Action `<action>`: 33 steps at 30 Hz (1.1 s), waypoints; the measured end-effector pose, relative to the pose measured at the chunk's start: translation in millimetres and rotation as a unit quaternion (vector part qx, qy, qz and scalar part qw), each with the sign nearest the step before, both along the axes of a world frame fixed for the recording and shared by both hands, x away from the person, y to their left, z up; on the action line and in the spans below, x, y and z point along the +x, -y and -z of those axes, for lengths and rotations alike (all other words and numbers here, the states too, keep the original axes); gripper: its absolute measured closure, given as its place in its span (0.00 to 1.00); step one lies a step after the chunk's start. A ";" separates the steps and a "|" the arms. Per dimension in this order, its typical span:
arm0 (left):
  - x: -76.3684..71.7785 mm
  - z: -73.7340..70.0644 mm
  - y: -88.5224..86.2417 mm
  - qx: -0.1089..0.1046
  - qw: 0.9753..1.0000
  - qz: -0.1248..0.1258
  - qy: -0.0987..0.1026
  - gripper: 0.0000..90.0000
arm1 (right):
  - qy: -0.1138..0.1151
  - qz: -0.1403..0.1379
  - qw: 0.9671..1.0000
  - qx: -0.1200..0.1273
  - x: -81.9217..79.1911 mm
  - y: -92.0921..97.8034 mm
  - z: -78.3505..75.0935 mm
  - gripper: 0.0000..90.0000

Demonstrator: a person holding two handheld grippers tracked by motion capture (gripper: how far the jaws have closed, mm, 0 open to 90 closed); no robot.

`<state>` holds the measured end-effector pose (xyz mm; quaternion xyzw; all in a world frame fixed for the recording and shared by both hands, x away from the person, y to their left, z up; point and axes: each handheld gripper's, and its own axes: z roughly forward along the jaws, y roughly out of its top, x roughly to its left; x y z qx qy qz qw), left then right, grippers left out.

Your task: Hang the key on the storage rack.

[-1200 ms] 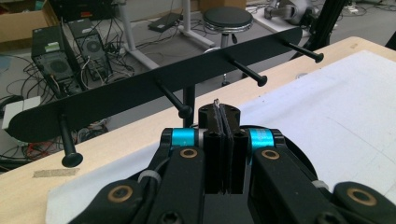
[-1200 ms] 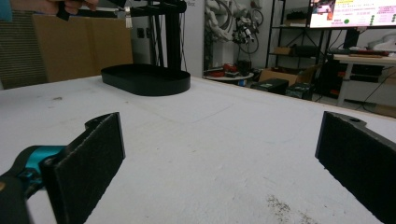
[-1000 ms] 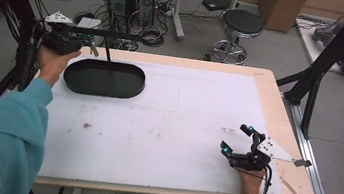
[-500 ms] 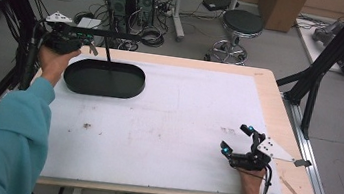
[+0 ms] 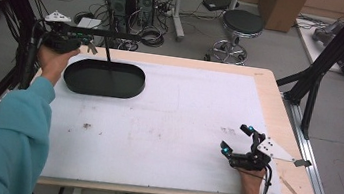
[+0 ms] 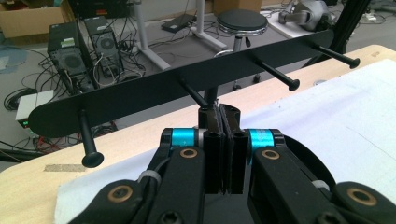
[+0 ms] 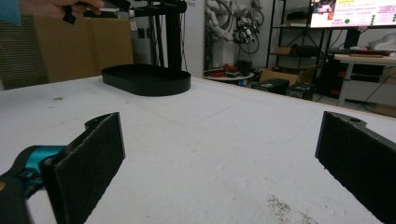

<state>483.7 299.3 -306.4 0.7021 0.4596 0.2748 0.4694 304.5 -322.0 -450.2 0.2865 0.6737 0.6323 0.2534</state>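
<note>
A black metal stand with an oval tray base (image 5: 104,79), a thin upright post (image 5: 108,58) and a flat crossbar carrying pegs (image 6: 187,91) stands at the far left of the white-covered worktop (image 5: 166,121). The left gripper (image 6: 223,122) is raised at the level of the crossbar, and its jaws are pressed together in front of the bar's middle, just by the centre peg; something thin may be pinched between them, but the left gripper view does not show it clearly.

The stand looks rigid and hard, probably painted sheet metal, so it should not flex or dent under a grip. Its smooth finish could be slippery, and the tall post over a low base makes it top-heavy if lifted from one end. The post or the crossbar beside the post seems the safest place to take hold, since the weight hangs under that point; the pegs look thin and offer less purchase.

The person's left arm, in a teal sleeve (image 5: 8,141), reaches far forward with the hand (image 5: 54,59) lifted. The right gripper (image 5: 241,141) rests low near the front right corner of the worktop, jaws wide apart, holding nothing, well apart from the stand.
</note>
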 end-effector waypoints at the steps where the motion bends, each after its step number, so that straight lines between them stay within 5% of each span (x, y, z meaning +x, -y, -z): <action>1: 0.3 0.2 -0.1 0.000 1.000 -0.001 0.000 0.98 | 0.002 0.000 1.000 0.000 0.2 0.0 -0.1 0.01; 20: 3.0 1.7 -7.5 -0.027 0.999 -0.039 0.005 0.94 | 0.002 0.000 1.000 -0.001 0.3 0.0 0.0 0.01; 24: -0.3 0.0 -9.2 -0.027 0.999 -0.022 0.018 0.79 | -0.001 0.000 1.000 -0.001 0.0 0.1 0.0 0.01; 28: -7.0 -1.7 -4.1 -0.033 0.999 0.019 0.028 0.48 | 0.000 0.000 1.000 0.000 0.0 0.0 -0.1 0.01; 33: -33.7 2.9 2.9 -0.017 0.993 0.099 0.059 0.11 | 0.000 -0.001 1.000 -0.002 -0.4 -0.5 -0.1 0.01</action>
